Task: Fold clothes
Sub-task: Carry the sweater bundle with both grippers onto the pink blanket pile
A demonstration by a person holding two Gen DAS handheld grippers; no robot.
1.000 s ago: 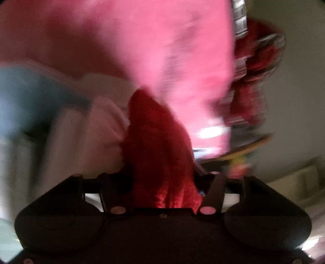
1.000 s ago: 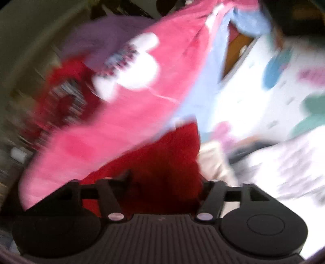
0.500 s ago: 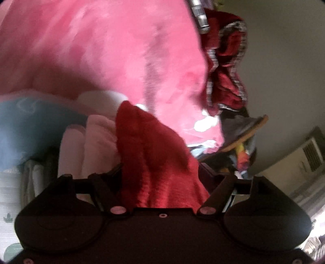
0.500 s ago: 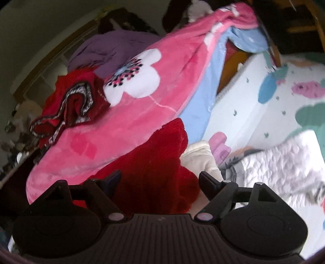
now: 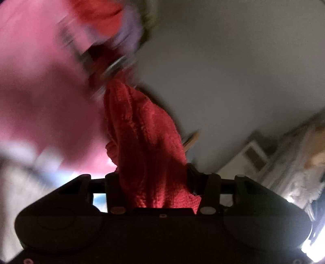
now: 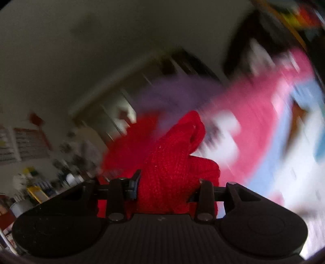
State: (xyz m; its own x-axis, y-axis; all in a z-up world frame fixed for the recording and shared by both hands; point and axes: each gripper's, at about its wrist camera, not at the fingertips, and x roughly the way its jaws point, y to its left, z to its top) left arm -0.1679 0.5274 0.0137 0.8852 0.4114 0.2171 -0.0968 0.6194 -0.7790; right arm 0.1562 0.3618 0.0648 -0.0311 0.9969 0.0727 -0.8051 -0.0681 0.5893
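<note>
A red knit garment (image 5: 142, 126) rises in a bunched fold from between the fingers of my left gripper (image 5: 154, 178). Those jaws are closing, and both pads press on the knit. In the right wrist view another bunch of the same red knit (image 6: 174, 146) stands up between the fingers of my right gripper (image 6: 168, 178). That gripper's jaws are closing too and they pinch the cloth from both sides. Both grippers point about level and are raised. The garment's hanging part is hidden below the gripper bodies.
A pink fleece blanket (image 5: 40, 91) with a white flower (image 6: 227, 130) lies heaped close behind, with purple cloth (image 6: 178, 91) and a red patterned cloth (image 5: 101, 12) on it. A white wall unit (image 5: 251, 156) and cluttered shelves (image 6: 30, 182) stand farther off. Both views are motion-blurred.
Both grippers have risen and tilted up, so more wall shows and the bedding has dropped out of view. Their jaws, wider half a second ago, have narrowed onto the red knit.
</note>
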